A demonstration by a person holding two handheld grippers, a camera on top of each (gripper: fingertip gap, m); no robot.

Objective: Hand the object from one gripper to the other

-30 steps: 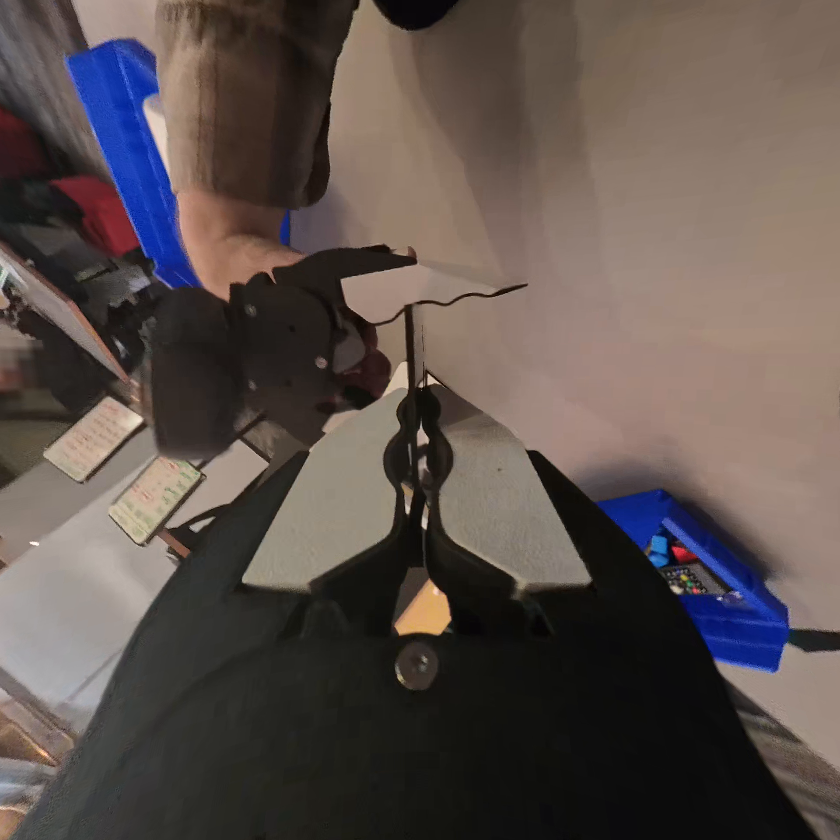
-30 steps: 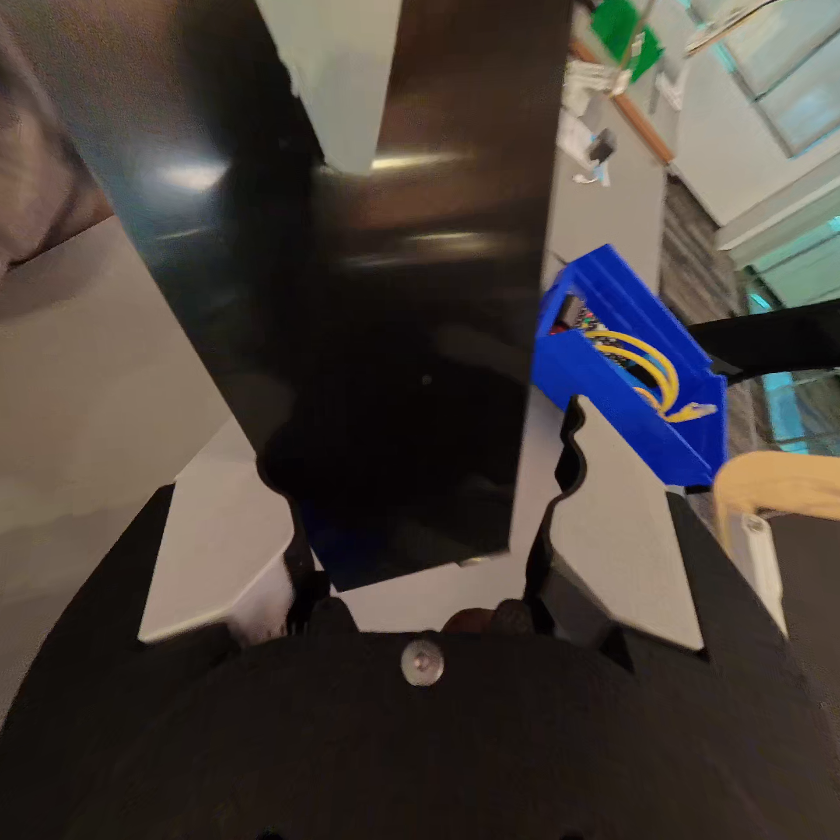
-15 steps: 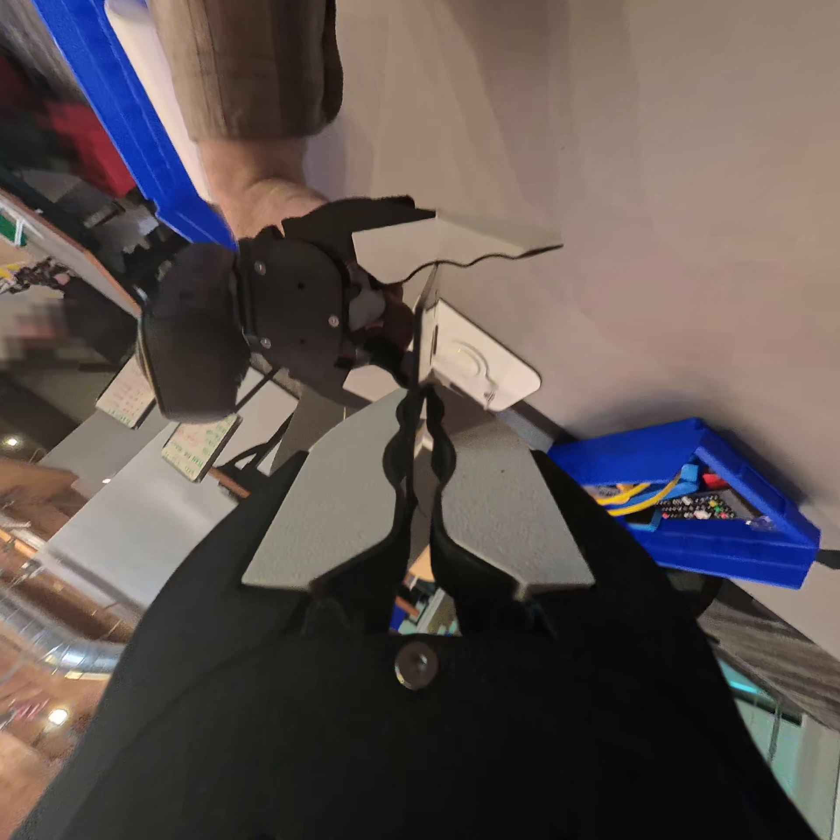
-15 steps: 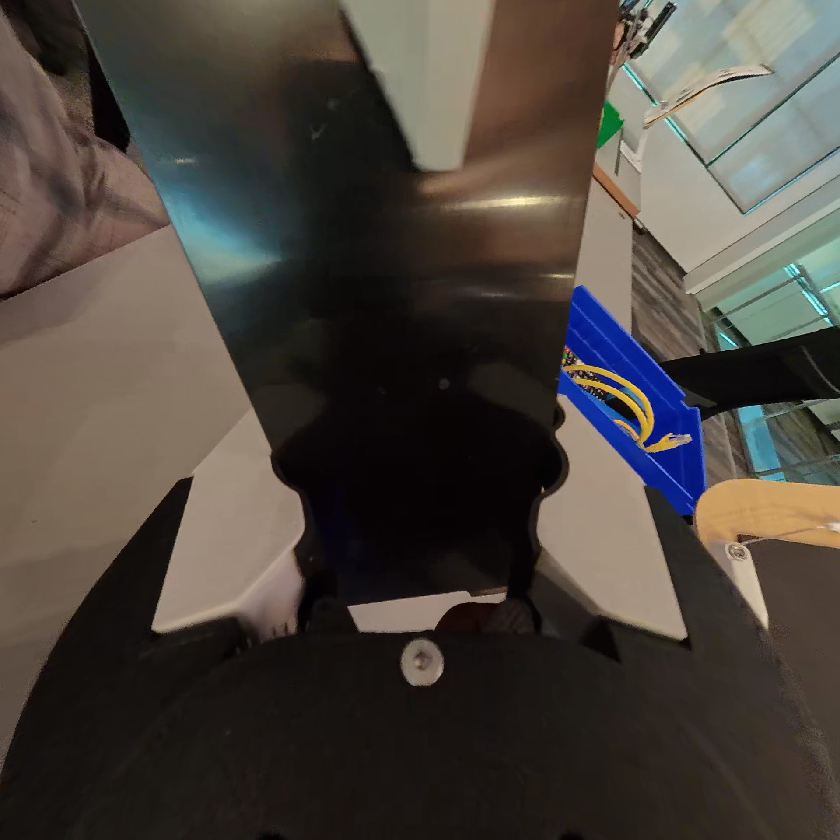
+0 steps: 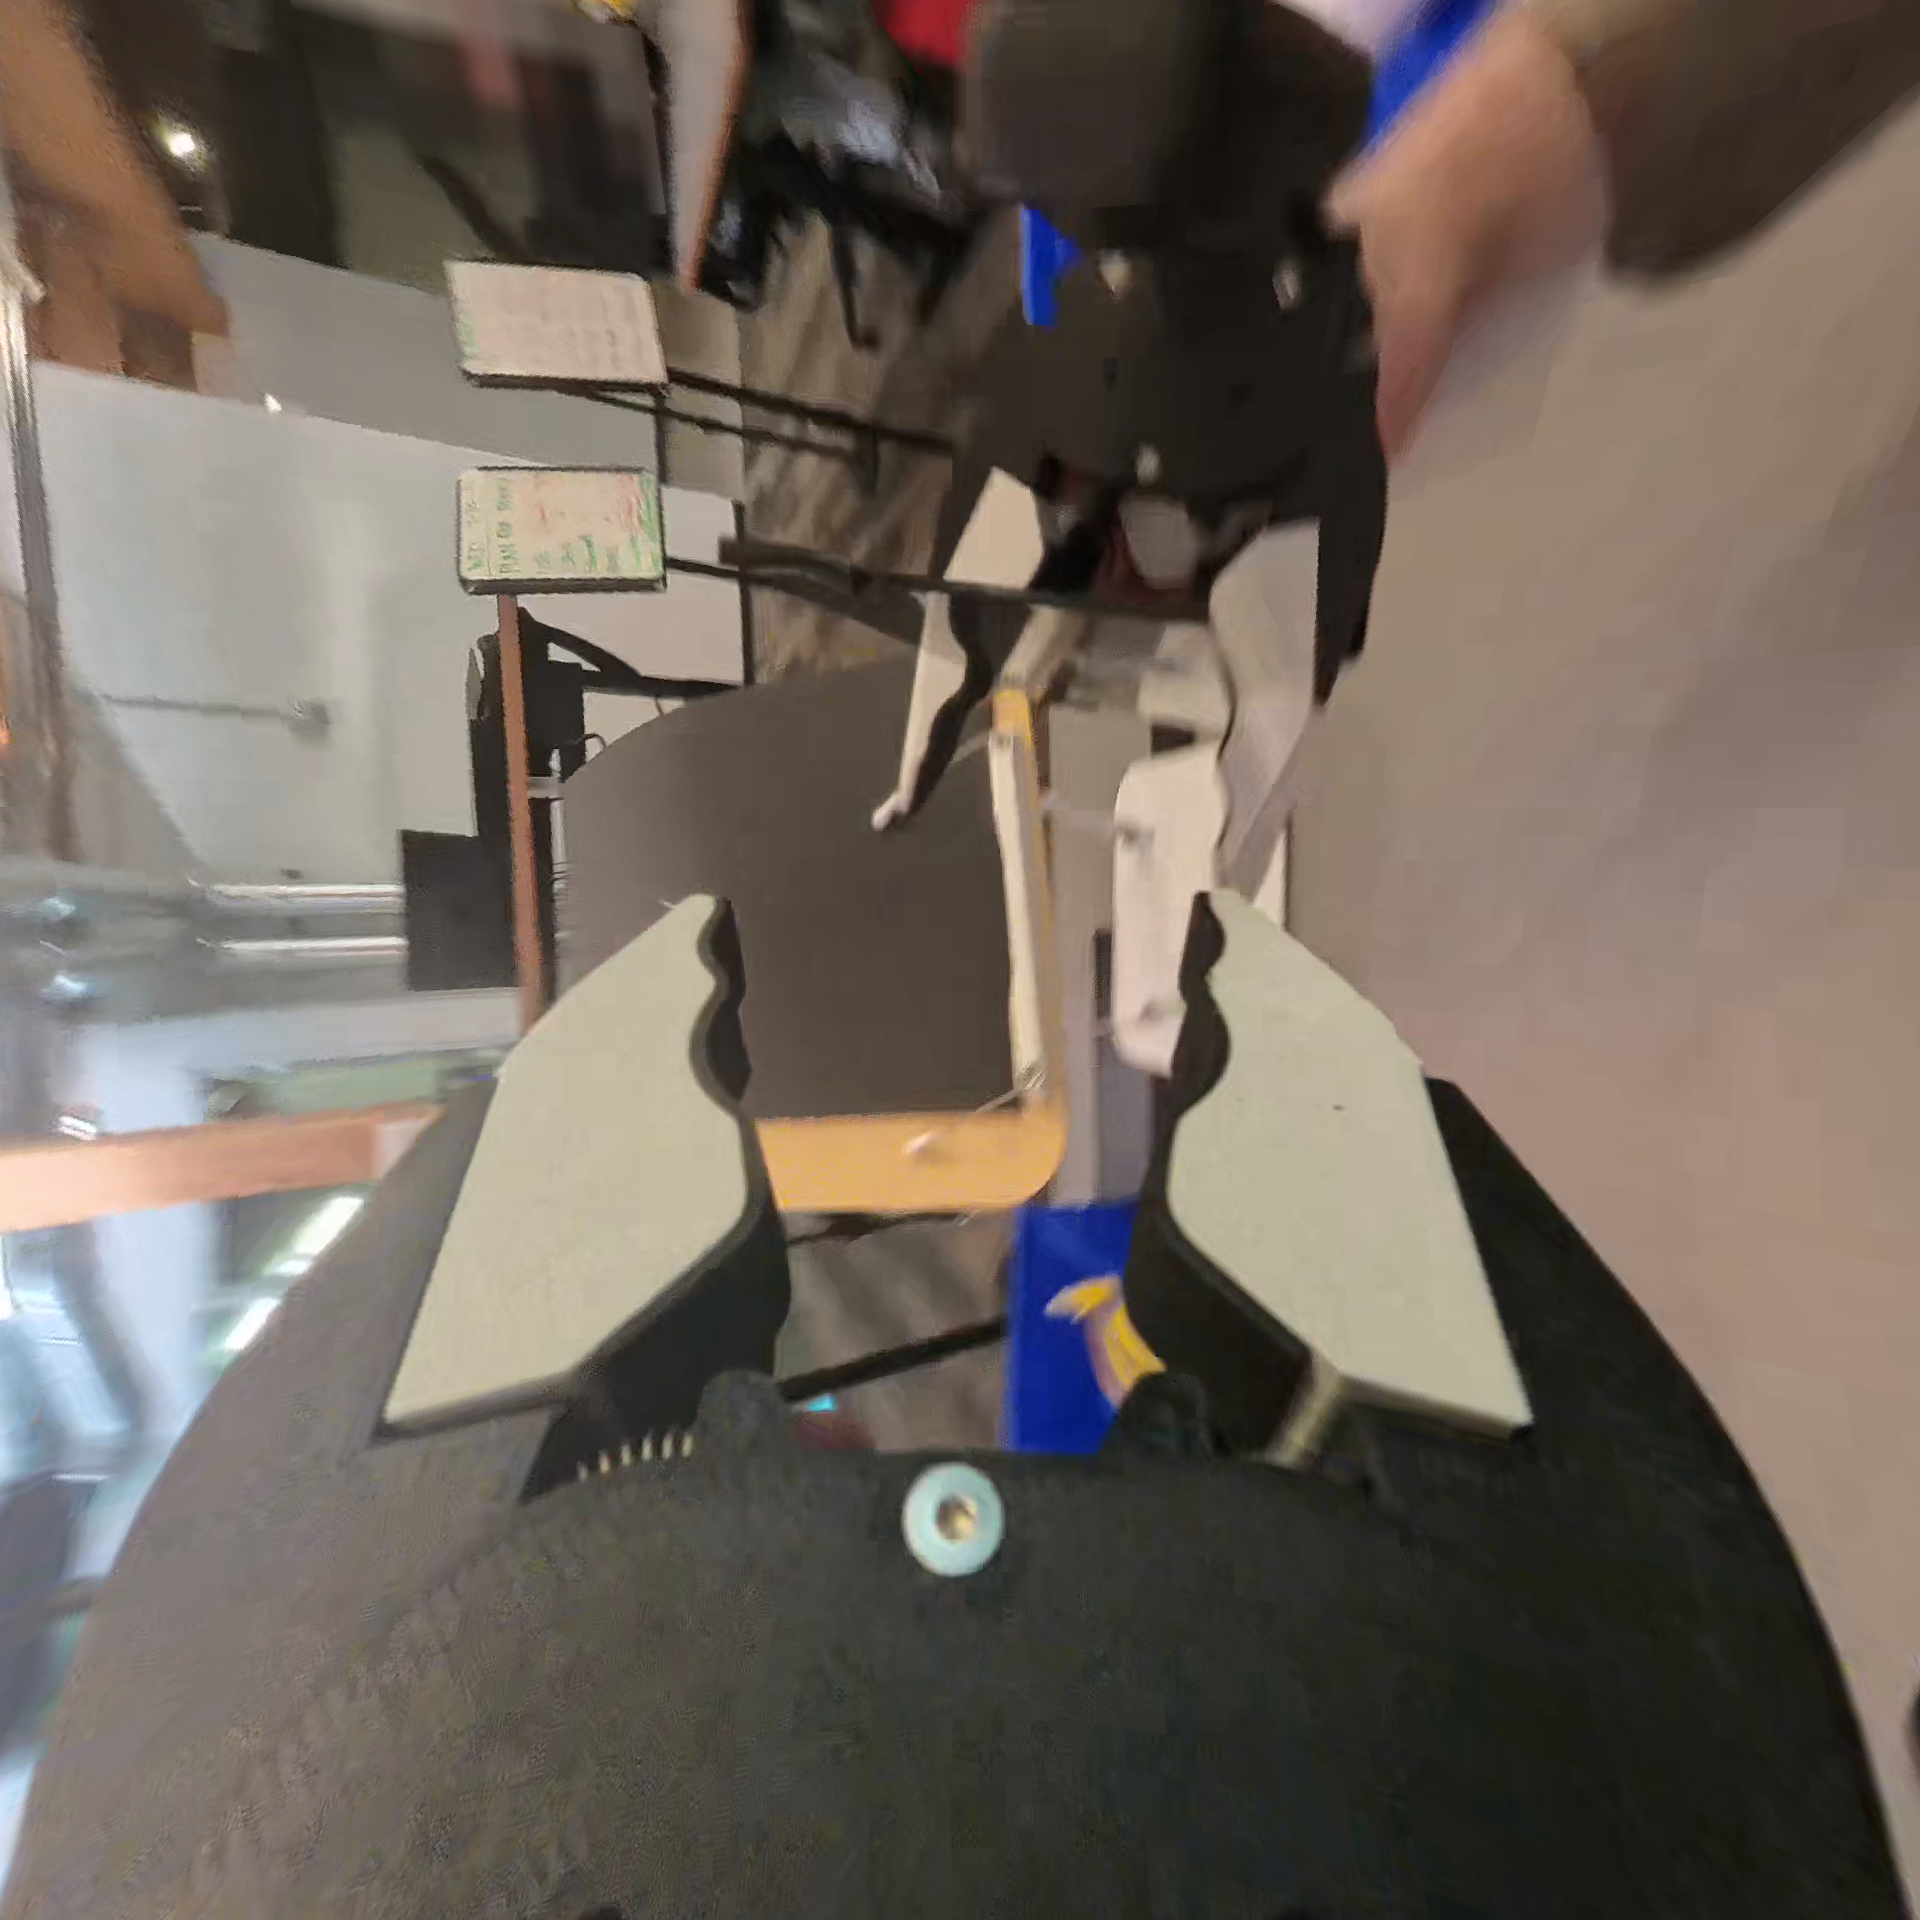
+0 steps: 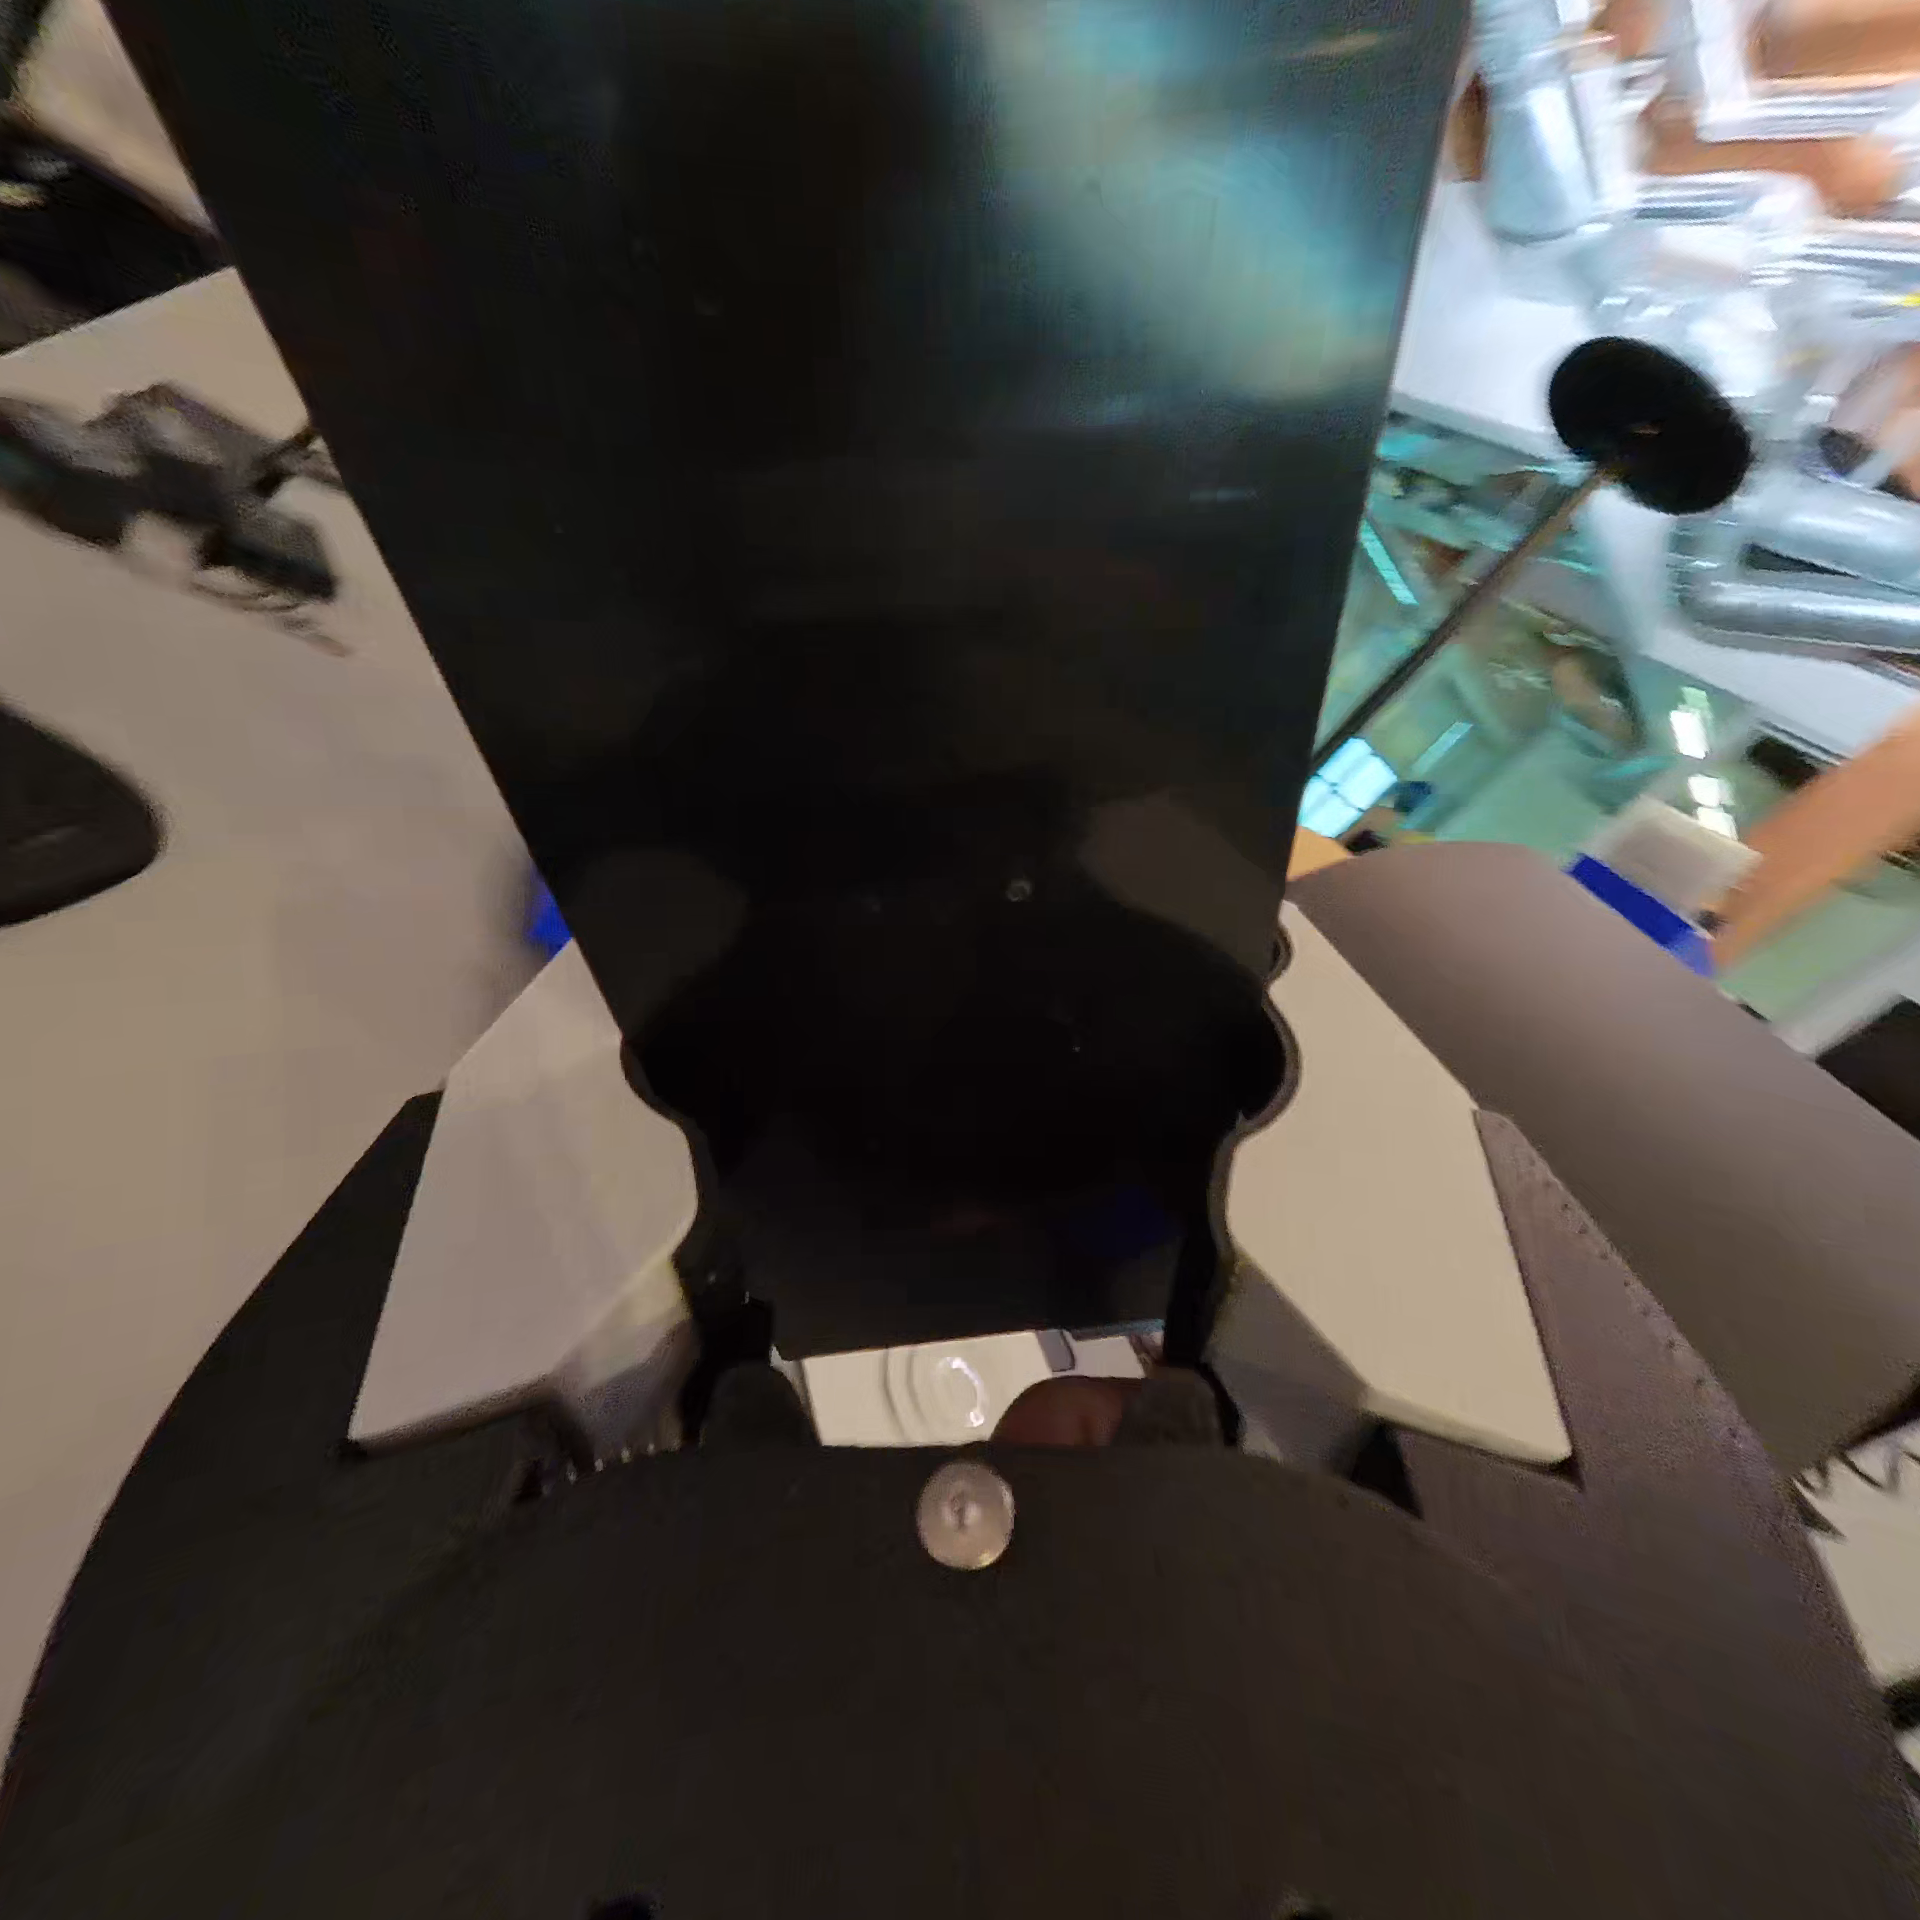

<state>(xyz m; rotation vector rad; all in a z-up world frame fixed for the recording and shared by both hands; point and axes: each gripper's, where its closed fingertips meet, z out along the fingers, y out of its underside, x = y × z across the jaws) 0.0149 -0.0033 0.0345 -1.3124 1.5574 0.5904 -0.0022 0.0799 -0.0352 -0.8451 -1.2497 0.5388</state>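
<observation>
Signs: you see two pale printed cards (image 5: 558,324) on stands at the upper left of the left wrist view; the lower card (image 5: 561,530) has a green border.
Legibility: blur leaves their print unreadable to you.
Held object: the glossy black panel (image 6: 831,468) shows you no markings.

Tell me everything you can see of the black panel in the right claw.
The panel is a flat, glossy black sheet, thin and rigid-looking, with straight edges and faint bluish reflections near its top. It runs forward from the right claw, widening out of frame in the right wrist view. Its near end sits between the claw's two fingers, which close against its side edges. Nothing else visibly touches it.
</observation>
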